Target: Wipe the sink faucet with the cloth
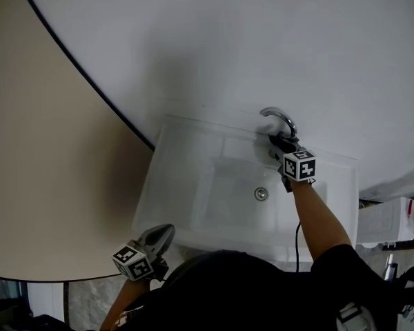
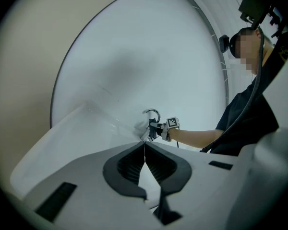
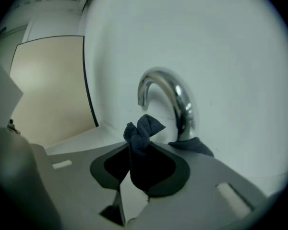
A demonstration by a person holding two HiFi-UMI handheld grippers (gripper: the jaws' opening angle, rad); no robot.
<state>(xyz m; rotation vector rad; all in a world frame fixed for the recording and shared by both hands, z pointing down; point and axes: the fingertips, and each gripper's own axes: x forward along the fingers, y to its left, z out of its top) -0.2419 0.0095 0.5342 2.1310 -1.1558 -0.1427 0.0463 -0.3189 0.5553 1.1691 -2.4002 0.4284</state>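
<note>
Sink [image 1: 159,178] w/ chrome faucet [image 3: 175,97] at its back rim. R tongs [image 3: 137,150] clamp a dark blue cloth [image 3: 145,128], bunched up betw. the jaws; one fold lies at the faucet's base. L tongs [image 2: 145,152] are closed tight w/ nothing betw. them, held by the sink's near left corner, well apart from the faucet.

Glossy metal faucet [image 3: 181,103], matt woven cloth [image 3: 142,137]

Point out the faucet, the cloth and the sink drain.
faucet [image 3: 182,107], right gripper view, curved chrome neck.
cloth [image 3: 143,131], right gripper view, bunched dark tip.
drain [image 1: 261,194], head view, metal centre.
</note>
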